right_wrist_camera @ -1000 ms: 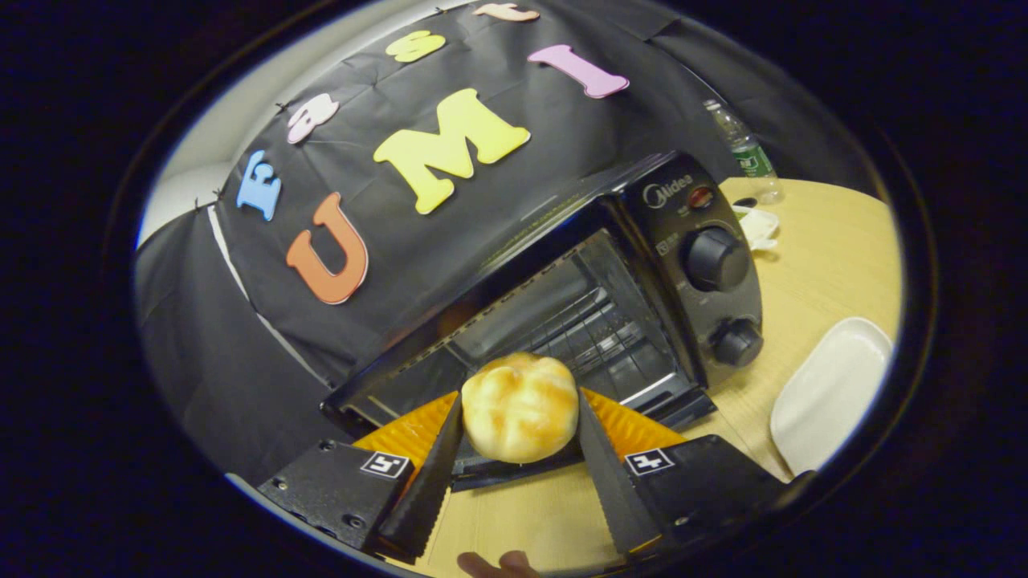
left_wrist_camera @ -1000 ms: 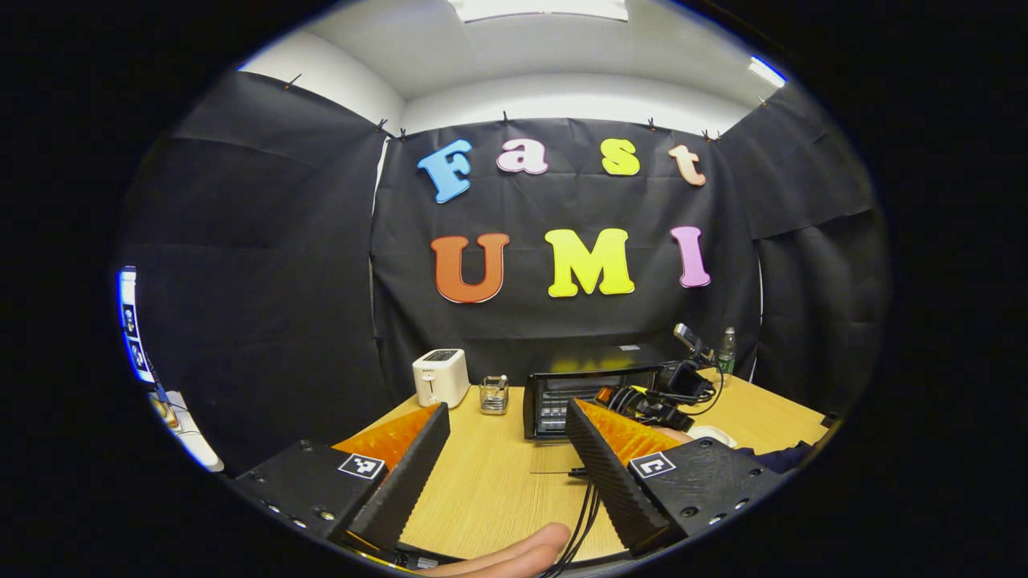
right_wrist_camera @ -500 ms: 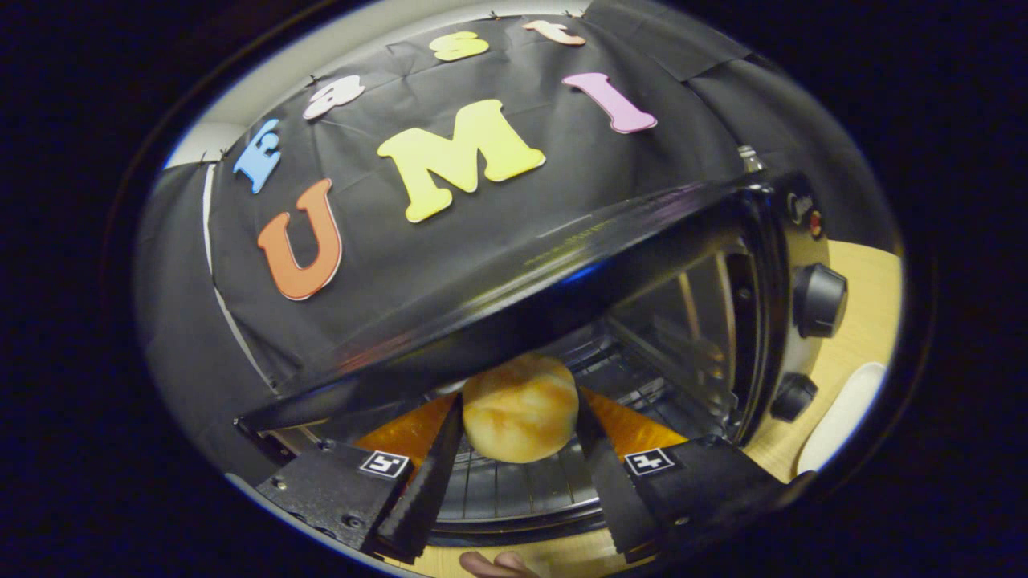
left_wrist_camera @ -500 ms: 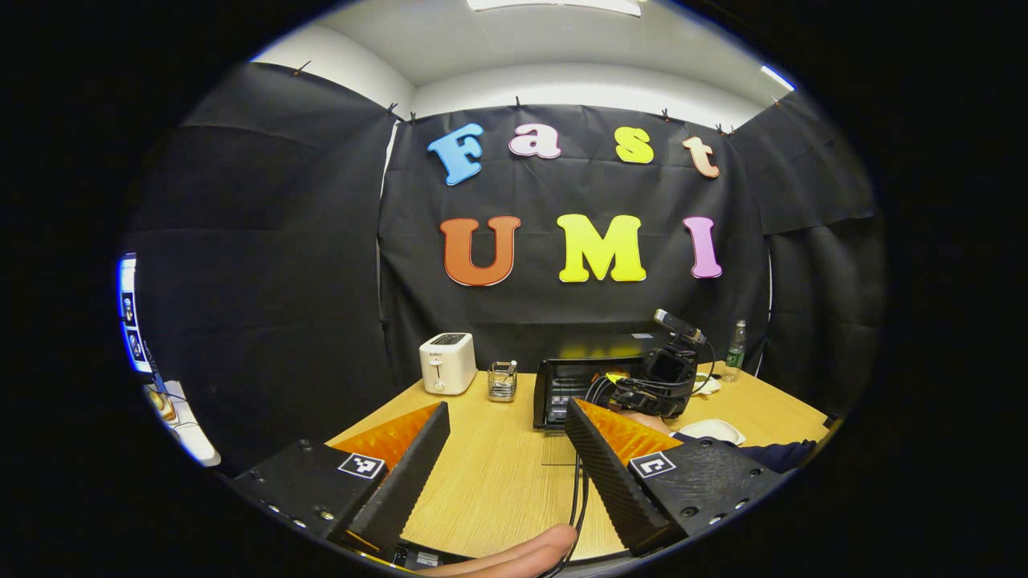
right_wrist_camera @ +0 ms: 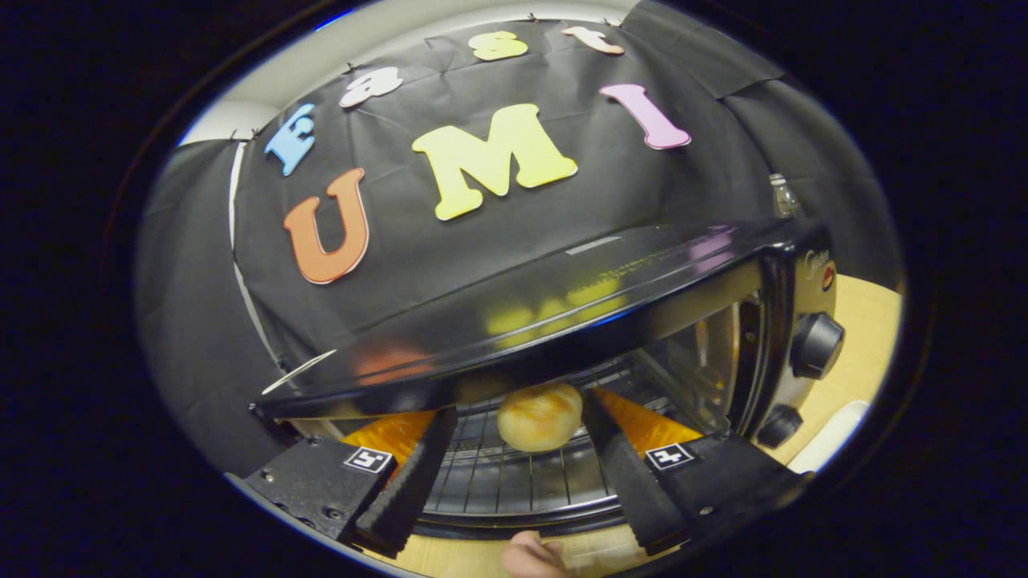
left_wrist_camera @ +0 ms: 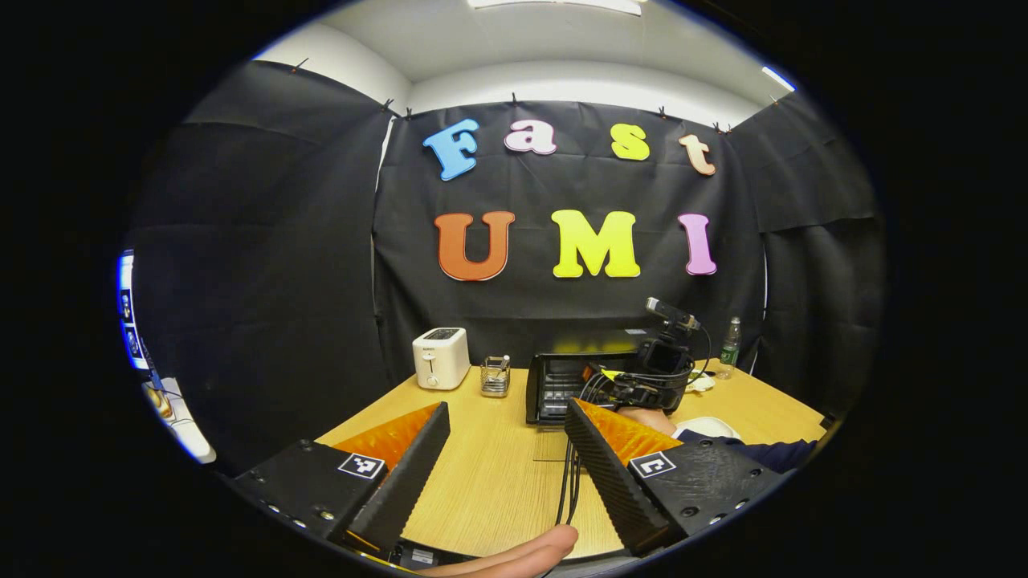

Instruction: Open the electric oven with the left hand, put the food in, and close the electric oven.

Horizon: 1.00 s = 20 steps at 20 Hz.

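Right gripper view puts the right gripper (right_wrist_camera: 514, 474) at the mouth of the electric oven (right_wrist_camera: 610, 321), its fingers spread wide with bare rack showing between each one and the bread roll (right_wrist_camera: 539, 416). Half a second ago the roll was pinched between those fingers; now it sits on the wire rack (right_wrist_camera: 514, 482) inside the cavity, apart from both of them — the food appears delivered. Beyond it, the oven's two knobs stand at the right of the opening.

In the left gripper view, the left gripper (left_wrist_camera: 506, 457) hangs over the wooden table (left_wrist_camera: 498, 482), wide open and holding nothing, well back from the oven. Farther off, the oven door lies folded down toward the table, with a toaster (left_wrist_camera: 440, 359) and a small glass (left_wrist_camera: 495, 376) to its left. What remains, by this judgement, is withdrawing the right gripper and swinging the door shut.
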### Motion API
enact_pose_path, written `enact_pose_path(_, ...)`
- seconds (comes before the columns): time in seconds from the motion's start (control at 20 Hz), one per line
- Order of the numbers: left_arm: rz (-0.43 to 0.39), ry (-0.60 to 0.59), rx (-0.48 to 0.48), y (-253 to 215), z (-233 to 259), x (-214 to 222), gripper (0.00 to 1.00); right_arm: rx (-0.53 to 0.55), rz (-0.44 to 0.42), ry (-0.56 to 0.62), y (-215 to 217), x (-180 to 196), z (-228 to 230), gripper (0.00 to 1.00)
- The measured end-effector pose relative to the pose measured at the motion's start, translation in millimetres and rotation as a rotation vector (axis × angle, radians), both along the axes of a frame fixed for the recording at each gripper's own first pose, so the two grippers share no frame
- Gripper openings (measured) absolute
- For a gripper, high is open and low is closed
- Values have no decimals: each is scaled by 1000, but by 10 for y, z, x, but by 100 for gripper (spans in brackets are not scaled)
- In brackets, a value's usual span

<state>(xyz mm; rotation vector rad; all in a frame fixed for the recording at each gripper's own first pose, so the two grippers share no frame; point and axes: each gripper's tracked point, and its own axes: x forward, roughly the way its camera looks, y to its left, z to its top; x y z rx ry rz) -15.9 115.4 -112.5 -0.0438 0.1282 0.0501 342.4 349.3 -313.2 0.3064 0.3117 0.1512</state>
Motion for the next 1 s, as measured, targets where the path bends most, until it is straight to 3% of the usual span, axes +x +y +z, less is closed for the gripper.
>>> enact_pose_path(0.15, -13, 7, 4, -84, -7, -15, 95, 58, 102, 25, 69, -322, 95, 96)
enact_pose_path(0.4, -22, 32, 31, -205, -72, -16, 95, 101, 165, 73, -149, -821, 316, 95)
enact_pose_path(0.5, -9, 40, 44, -198, -65, -21, 90, 50, 136, 50, -442, -960, 463, 94)
enact_pose_path(0.75, -3, 82, 41, -296, -177, 91, 95, -44, 123, -33, -935, -1448, 965, 95)
enact_pose_path(1.0, 3, 131, 40, -408, -320, 268, 95, -69, 175, -134, -1312, -2068, 1666, 95)
